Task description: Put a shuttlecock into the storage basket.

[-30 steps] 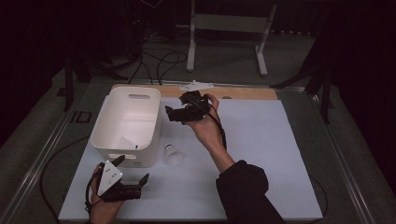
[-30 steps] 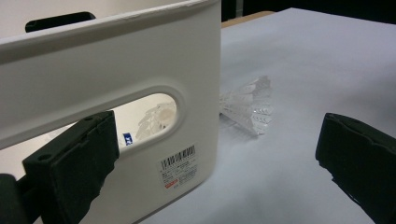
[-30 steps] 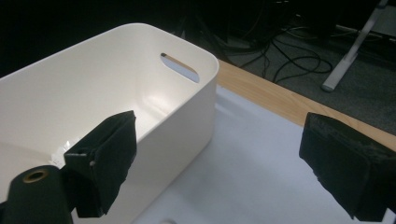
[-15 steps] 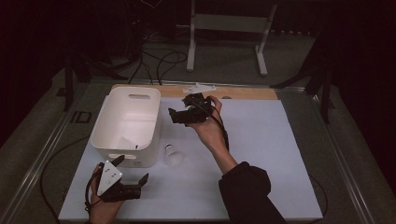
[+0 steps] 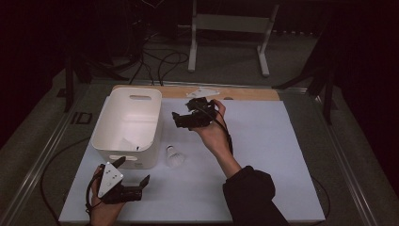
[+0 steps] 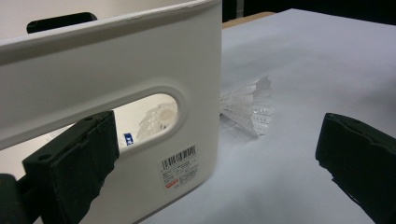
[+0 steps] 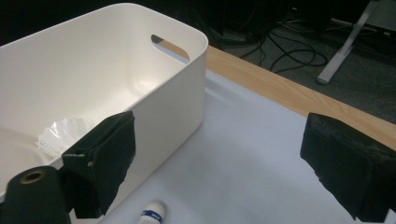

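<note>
A white plastic bin (image 5: 127, 123) stands at the table's left. One white shuttlecock (image 7: 60, 131) lies inside it and is also glimpsed through the handle slot (image 6: 156, 116). A second shuttlecock (image 5: 173, 156) lies on the white mat just right of the bin's near corner, feathers (image 6: 247, 105) in the left gripper view and cork tip (image 7: 152, 213) in the right gripper view. My right gripper (image 5: 177, 120) hovers above the mat beside the bin's right wall, open and empty (image 7: 224, 144). My left gripper (image 5: 133, 170) rests low in front of the bin, open and empty (image 6: 219, 140).
A wooden strip (image 5: 244, 94) runs along the table's far edge with a small white piece (image 5: 202, 91) on it. The white mat (image 5: 282, 155) stretches to the right. Beyond the table are floor cables (image 5: 162, 61) and a metal stand (image 5: 226, 28).
My right gripper has drifted slightly down and to the right beside the bin, still open. The left gripper and both shuttlecocks have not moved.
</note>
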{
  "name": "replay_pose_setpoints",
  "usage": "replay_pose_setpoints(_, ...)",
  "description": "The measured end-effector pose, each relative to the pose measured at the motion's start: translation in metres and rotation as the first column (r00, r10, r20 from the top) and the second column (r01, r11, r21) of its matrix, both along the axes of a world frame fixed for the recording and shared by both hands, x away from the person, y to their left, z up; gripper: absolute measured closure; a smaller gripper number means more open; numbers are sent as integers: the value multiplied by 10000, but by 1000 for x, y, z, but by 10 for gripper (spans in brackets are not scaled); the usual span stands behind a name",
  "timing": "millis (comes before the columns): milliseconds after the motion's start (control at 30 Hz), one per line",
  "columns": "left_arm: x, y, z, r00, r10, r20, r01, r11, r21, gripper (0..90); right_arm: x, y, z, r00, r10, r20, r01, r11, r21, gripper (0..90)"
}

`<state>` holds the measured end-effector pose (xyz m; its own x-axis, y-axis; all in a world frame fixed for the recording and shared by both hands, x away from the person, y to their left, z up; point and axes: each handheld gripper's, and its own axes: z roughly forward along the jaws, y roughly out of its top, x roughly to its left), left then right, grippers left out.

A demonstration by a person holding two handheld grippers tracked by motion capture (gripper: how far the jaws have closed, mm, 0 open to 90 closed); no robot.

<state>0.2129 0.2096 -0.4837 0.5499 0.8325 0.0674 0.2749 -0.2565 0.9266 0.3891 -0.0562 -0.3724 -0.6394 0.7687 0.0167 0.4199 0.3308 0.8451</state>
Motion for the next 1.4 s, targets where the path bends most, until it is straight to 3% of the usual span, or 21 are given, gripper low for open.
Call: replay_pose_setpoints(1400, 0, 0, 0, 10000, -2, 14, 2, 10000, 8, 0, -11, -2, -34, 9980, 186, -597, -210, 9990, -403, 97)
